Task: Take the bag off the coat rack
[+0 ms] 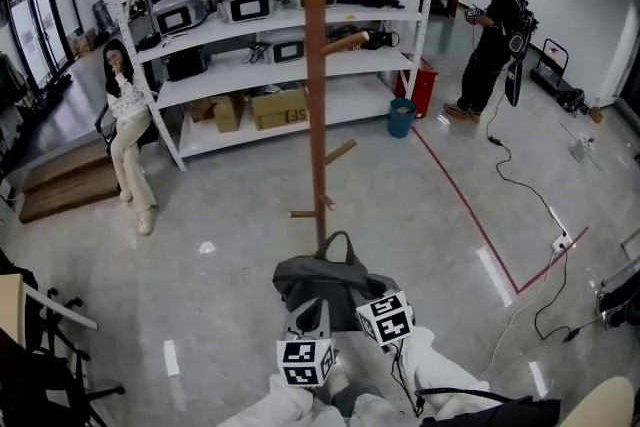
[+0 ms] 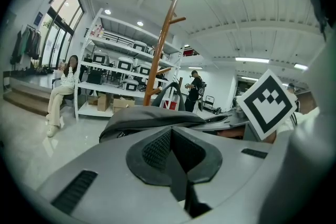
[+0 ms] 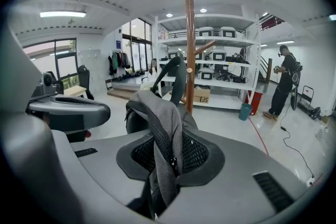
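The wooden coat rack (image 1: 316,65) stands straight ahead, with bare pegs up its pole. The grey bag (image 1: 322,279) is clear of those pegs and hangs low in front of the pole's foot, its handle loop upright. Both grippers sit under its near edge. My right gripper (image 1: 378,307) is shut on the bag's grey mesh strap (image 3: 167,128), which runs down between its pads (image 3: 195,153). My left gripper (image 2: 170,131) is shut, with a thin dark strip of the bag pinched between its jaws. The bag's body (image 2: 152,118) lies just beyond them. The rack (image 3: 189,34) rises behind the bag.
White shelving (image 1: 250,65) with machines and boxes stands behind the rack. A person (image 1: 125,130) sits at its left end and another person (image 1: 495,40) stands at the far right. A blue bin (image 1: 401,117), a red floor line (image 1: 470,210) and cables (image 1: 520,185) lie to the right.
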The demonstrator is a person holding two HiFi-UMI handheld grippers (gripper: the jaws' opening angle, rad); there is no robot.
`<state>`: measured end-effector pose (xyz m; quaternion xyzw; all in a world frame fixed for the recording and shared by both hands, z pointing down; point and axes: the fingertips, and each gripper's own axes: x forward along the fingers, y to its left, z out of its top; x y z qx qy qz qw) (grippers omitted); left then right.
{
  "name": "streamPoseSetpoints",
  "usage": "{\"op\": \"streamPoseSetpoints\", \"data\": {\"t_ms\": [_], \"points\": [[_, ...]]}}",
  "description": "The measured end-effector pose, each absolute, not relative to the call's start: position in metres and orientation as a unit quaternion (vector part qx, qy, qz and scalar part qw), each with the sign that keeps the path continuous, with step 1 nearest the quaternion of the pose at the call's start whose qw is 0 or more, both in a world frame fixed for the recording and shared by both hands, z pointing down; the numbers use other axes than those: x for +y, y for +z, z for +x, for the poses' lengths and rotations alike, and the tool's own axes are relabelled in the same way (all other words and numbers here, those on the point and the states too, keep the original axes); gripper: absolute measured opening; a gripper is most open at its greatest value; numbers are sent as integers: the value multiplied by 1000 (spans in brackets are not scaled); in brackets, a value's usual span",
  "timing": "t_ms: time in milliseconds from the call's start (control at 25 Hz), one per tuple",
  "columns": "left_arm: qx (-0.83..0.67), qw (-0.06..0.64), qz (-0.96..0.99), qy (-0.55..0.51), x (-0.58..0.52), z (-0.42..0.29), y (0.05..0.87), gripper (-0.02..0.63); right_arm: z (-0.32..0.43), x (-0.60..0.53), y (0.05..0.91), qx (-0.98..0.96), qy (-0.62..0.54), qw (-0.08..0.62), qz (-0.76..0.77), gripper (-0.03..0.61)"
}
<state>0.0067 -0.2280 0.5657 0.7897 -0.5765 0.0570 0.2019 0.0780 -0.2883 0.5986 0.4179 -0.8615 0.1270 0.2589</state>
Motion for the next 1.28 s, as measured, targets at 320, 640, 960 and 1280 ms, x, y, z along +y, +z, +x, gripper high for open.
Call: {"op": "streamPoseSetpoints", "data": {"t_ms": [320, 640, 960, 1280], "points": [[-586, 206, 781, 58, -214, 2, 568, 2, 70, -266, 602, -866, 106, 276, 404, 81], [-571, 180, 800, 47, -208, 3, 545, 2, 69, -249, 596, -861, 123, 275, 409, 81], [-551, 170, 815, 54, -186, -15, 547, 2, 52, -226, 598, -851, 139, 257, 436, 81], [-545, 168, 820, 53, -157, -38, 545, 2, 37, -198, 595, -844, 147, 250, 452, 83]]}}
